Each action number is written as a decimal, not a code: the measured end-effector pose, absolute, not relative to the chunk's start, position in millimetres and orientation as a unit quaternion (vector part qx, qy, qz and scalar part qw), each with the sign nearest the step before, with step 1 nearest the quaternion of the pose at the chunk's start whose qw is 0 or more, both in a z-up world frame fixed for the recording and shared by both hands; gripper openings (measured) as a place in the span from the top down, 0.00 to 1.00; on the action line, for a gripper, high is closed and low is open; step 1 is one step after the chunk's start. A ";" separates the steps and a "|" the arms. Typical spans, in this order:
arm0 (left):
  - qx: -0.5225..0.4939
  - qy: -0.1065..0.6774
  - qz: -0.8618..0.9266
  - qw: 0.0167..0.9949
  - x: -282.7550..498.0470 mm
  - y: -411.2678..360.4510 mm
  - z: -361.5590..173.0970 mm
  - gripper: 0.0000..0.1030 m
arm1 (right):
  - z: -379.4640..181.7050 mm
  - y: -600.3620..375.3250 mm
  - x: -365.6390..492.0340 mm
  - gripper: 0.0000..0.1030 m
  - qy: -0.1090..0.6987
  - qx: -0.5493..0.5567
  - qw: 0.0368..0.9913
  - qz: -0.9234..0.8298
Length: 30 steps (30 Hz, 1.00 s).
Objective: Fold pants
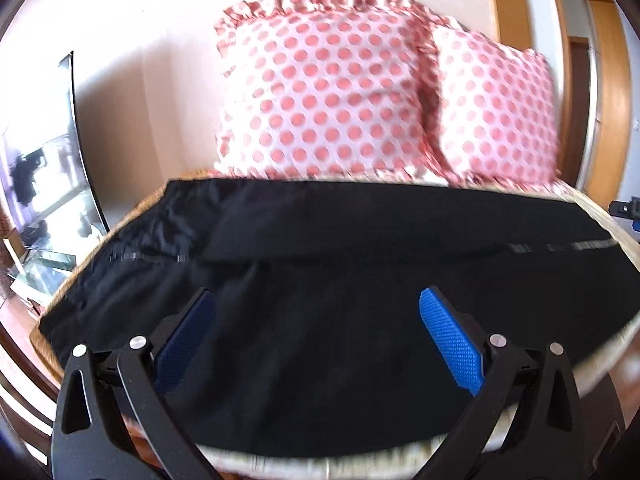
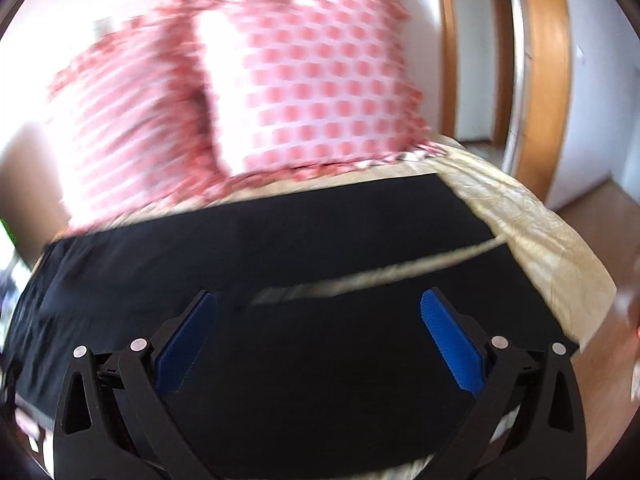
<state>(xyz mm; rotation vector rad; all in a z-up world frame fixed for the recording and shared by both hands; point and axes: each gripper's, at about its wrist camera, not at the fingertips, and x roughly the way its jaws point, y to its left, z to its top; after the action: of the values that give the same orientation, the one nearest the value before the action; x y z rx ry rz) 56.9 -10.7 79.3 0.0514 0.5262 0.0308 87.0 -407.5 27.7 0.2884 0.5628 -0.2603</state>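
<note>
Black pants (image 1: 320, 248) lie spread flat across the bed, waist end to the left, legs running to the right. In the right wrist view the pants (image 2: 280, 240) show a pale gap between the two legs on the right side. My left gripper (image 1: 316, 300) is open and empty, its blue pads hovering over the near part of the pants. My right gripper (image 2: 318, 300) is open and empty too, over the near leg. The right wrist view is blurred.
Two pink-dotted pillows (image 1: 320, 88) stand against the wall behind the pants. The cream bedspread (image 2: 540, 232) shows at the right edge of the bed. A glass cabinet (image 1: 44, 184) stands left of the bed. A wooden door frame (image 2: 544, 72) and floor are on the right.
</note>
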 end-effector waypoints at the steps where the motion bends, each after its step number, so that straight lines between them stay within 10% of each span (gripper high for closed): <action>1: 0.025 0.253 0.022 0.967 65.9 -13.3 80.7 0.02 | 27.8 -425.5 110.3 0.01 0.287 0.152 0.935 -0.142; 25: 0.050 0.323 0.006 0.945 158.7 -41.3 45.1 0.02 | -38.7 -612.3 325.8 0.52 0.381 0.191 0.860 -0.282; 30: 0.061 0.325 0.005 0.944 158.6 -47.1 43.5 0.02 | -36.5 -607.5 316.5 0.83 0.375 0.190 0.871 -0.255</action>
<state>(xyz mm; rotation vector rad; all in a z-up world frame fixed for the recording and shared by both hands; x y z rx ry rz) 158.6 -47.1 43.5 0.1239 0.6623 0.0107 316.5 -607.5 -36.5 0.3965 0.7844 -0.5339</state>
